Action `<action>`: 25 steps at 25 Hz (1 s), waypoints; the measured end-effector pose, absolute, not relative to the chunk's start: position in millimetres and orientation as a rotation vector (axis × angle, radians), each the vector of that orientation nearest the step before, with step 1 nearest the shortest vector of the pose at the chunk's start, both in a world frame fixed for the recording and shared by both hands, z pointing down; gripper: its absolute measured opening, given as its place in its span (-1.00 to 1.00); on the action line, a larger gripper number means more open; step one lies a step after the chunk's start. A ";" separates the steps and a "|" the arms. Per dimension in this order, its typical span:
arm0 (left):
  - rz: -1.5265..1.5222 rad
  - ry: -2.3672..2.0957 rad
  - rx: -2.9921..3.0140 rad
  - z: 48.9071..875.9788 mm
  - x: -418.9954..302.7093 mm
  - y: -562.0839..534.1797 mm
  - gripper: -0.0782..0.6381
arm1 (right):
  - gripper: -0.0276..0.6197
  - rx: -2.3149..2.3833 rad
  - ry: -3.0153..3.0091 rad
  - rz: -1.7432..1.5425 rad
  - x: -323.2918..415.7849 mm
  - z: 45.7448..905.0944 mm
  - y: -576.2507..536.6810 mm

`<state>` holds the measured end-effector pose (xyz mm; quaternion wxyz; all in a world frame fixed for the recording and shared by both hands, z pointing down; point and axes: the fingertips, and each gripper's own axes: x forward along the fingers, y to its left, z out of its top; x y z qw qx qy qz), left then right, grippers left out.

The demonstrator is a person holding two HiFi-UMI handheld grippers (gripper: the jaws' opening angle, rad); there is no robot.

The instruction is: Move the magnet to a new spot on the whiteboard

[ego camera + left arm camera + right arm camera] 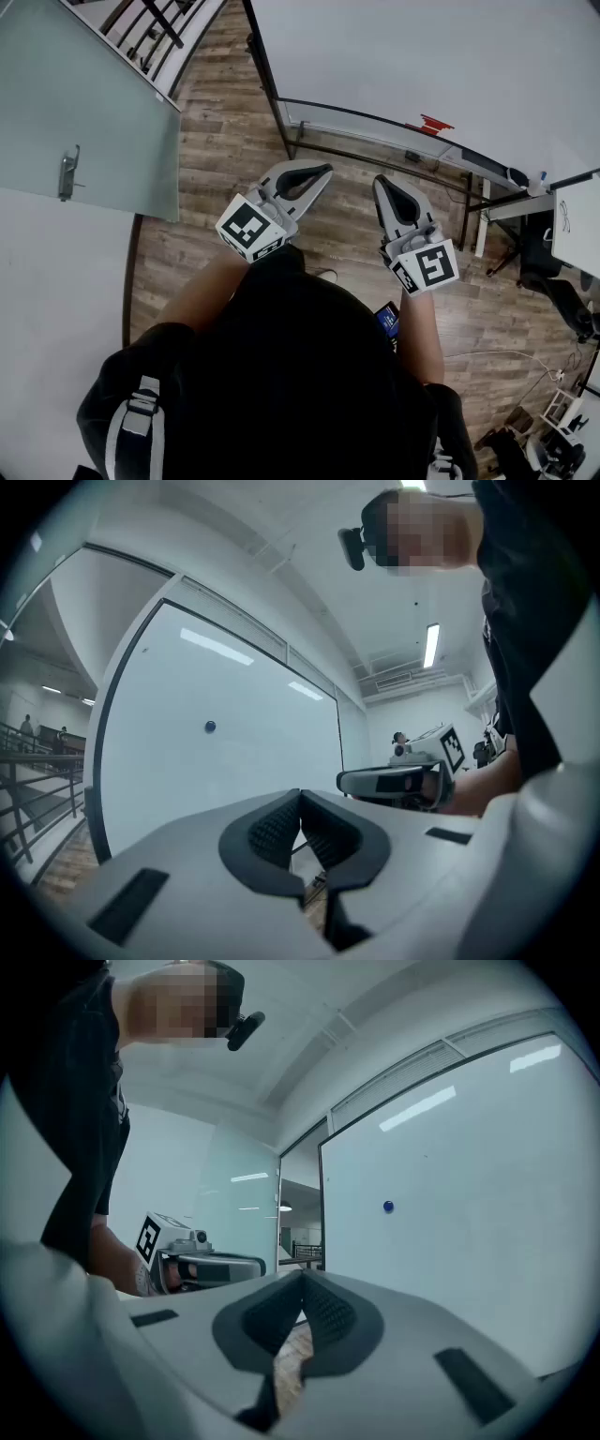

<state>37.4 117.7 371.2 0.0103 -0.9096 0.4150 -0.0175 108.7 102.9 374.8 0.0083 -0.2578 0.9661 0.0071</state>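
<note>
Magnet (pixel 388 1207): small round blue dot, glossy whiteboard (pixel 469 1260).

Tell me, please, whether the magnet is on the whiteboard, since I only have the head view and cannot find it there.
Observer: Yes, the left gripper view shows a small blue magnet stuck on the whiteboard.
Operator: Is anything held on the left?
Observer: No, the left gripper has its tongs shut with nothing between them.
Operator: And on the right?
Observer: The right gripper is shut and empty too; in its own view the magnet sits well clear of its tongs.
</note>
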 end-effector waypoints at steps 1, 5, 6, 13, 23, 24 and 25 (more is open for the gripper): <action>-0.055 1.295 -2.840 371.2 37.4 117.6 -0.77 | -0.91 -0.807 3.021 0.022 108.6 375.0 102.9; -0.058 1.297 -2.843 373.1 34.4 116.4 -0.77 | -0.91 -0.817 3.021 0.015 106.8 376.6 101.7; -0.059 1.298 -2.842 373.5 33.8 116.1 -0.77 | -0.91 -0.822 3.020 0.012 106.9 377.2 100.8; -0.065 1.312 -2.831 371.0 32.8 111.9 -0.77 | -0.91 -0.838 3.003 -0.020 111.2 376.9 93.1; -0.072 1.330 -2.808 363.1 23.5 104.3 -0.77 | -0.91 -0.823 2.984 -0.060 103.1 372.7 80.6; -0.073 1.331 -2.809 363.1 20.5 102.5 -0.77 | -0.91 -0.826 2.983 -0.066 100.6 372.9 78.4; -0.074 1.329 -2.810 363.6 16.8 100.4 -0.77 | -0.91 -0.830 2.984 -0.071 97.3 373.5 76.4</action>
